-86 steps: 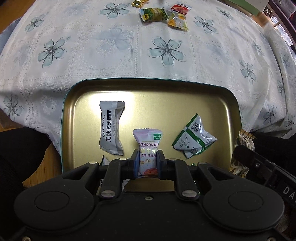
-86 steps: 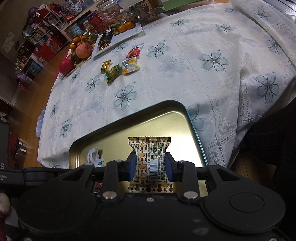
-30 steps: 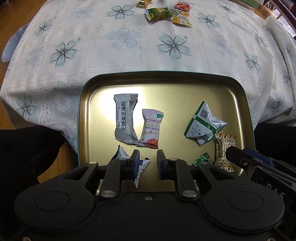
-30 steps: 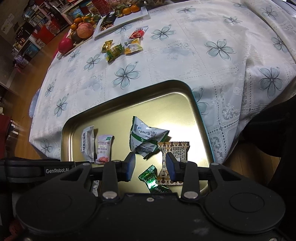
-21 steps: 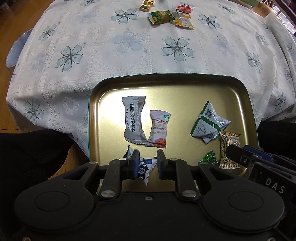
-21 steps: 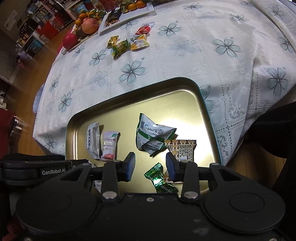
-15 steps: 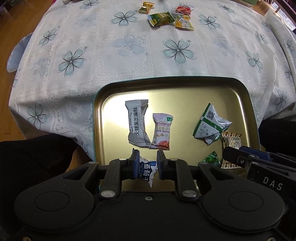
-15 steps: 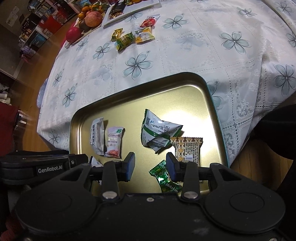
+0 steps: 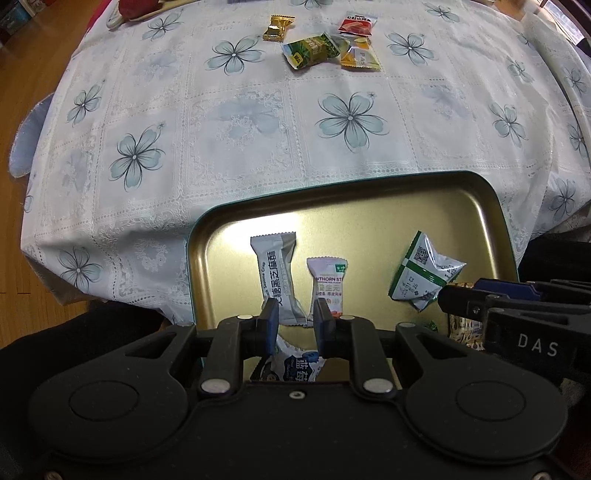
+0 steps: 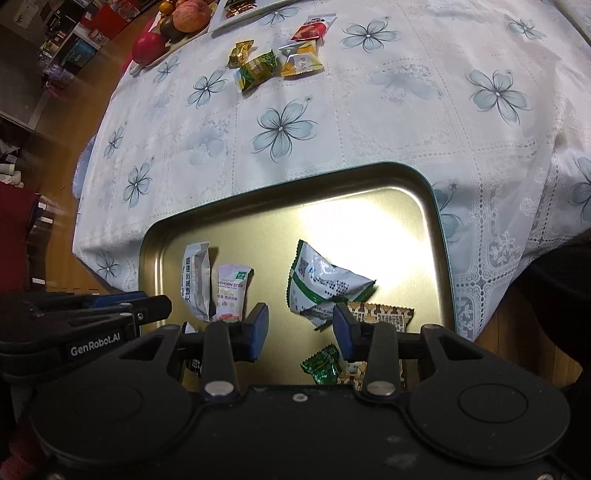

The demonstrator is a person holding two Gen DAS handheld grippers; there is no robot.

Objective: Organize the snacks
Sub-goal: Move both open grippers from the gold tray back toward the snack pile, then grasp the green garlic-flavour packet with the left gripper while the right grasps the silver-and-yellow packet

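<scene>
Hanging empty with jaws parted over the gold tray [image 9: 491,206], the left gripper [image 9: 294,317] and right gripper [image 10: 300,326] sit low in frame, six snacks inside, four more [image 10: 275,59] on the tablecloth at upper centre.

Round table in a cluttered living room, warm wood floor

White lace tablecloth with blue flower print [image 9: 236,122] drapes over the table; orange-brown wooden plank floor [image 10: 92,96] shows at 9 o'clock, crowded dark shelving with boxes [image 10: 55,33] up around 10 o'clock.
</scene>
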